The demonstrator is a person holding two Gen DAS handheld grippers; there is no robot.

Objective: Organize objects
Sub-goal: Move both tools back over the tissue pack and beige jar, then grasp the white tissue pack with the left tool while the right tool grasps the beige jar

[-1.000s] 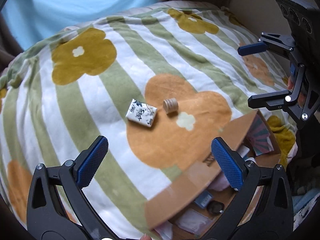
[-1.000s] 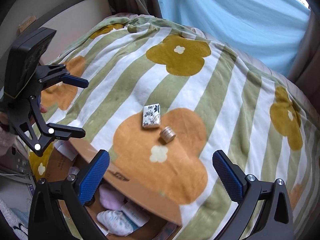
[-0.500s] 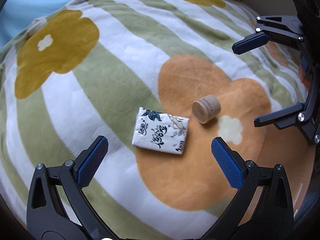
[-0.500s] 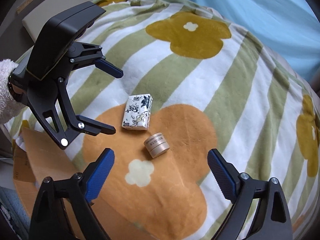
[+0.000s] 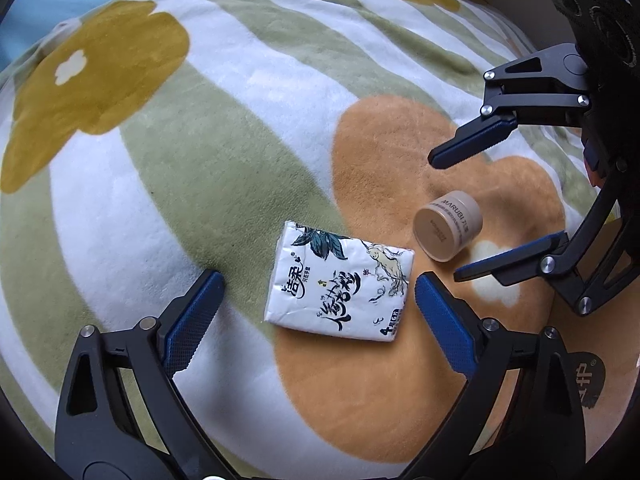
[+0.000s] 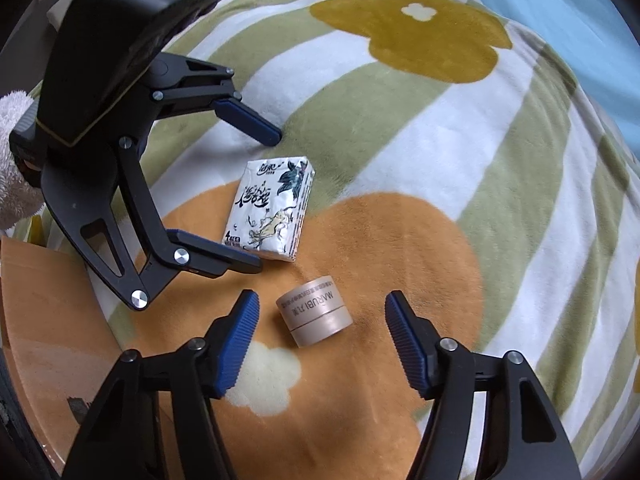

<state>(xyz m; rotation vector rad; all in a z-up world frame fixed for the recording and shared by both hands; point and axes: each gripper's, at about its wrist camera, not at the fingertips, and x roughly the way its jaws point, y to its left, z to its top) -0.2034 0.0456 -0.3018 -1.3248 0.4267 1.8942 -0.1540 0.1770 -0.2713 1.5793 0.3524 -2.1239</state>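
Straddling tissue pack (image 5: 340, 284) and jar (image 6: 314, 311)

The left tongs (image 5: 316, 308) are black plastic, shaped like two long arms with triangle holes cut in them. Each tip has a dark blue pad (image 5: 188, 330) with tiny bumps, and small round silver screws sit at the joints. The right tongs (image 6: 320, 340) look the same, but their blue pads (image 6: 236, 344) have little ridges. At the upper left of the right wrist view, a big black box sits on top of the left tongs. A fuzzy pale sleeve (image 6: 14, 160) shows at the left edge.
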